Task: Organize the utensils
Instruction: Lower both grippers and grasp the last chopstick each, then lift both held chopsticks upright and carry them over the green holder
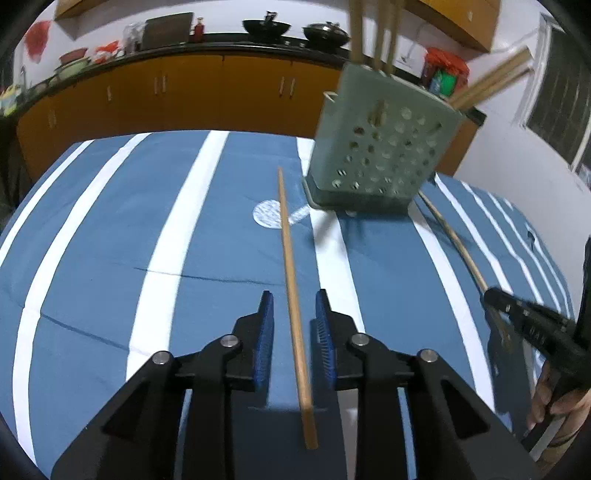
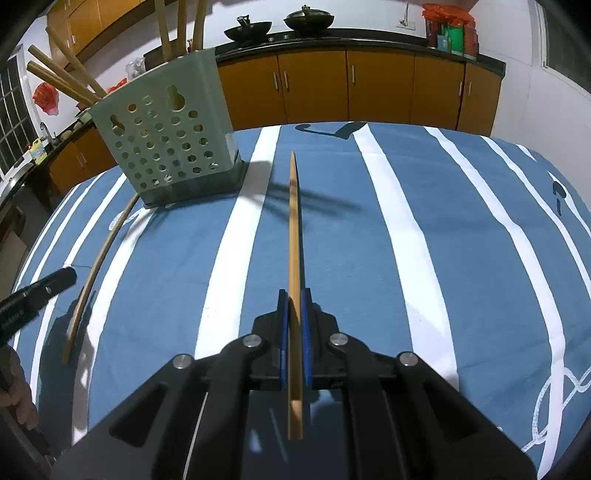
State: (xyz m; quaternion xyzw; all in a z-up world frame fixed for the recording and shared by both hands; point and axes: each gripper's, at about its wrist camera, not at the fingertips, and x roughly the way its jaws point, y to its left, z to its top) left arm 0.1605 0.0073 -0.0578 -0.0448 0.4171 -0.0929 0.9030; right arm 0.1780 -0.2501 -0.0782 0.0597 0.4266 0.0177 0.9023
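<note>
A pale green perforated utensil holder (image 1: 380, 147) (image 2: 170, 129) stands on the striped tablecloth with several wooden sticks in it. My left gripper (image 1: 293, 295) is open. A wooden chopstick (image 1: 290, 258) runs lengthwise between its blue pads with a gap on each side, tip toward the holder. My right gripper (image 2: 294, 291) is shut on a second chopstick (image 2: 294, 229), which points forward past the holder's right side. In the left wrist view, that right gripper (image 1: 491, 293) holds its chopstick (image 1: 454, 240) at the right. From the right wrist, the left gripper (image 2: 70, 275) and its chopstick (image 2: 99, 258) show at the left.
The blue and white striped cloth (image 2: 406, 221) covers the whole table. Behind it runs a dark counter over orange cabinets (image 2: 369, 85), with woks (image 2: 247, 29) and jars on top. A person's hand (image 1: 554, 402) holds the right gripper's handle.
</note>
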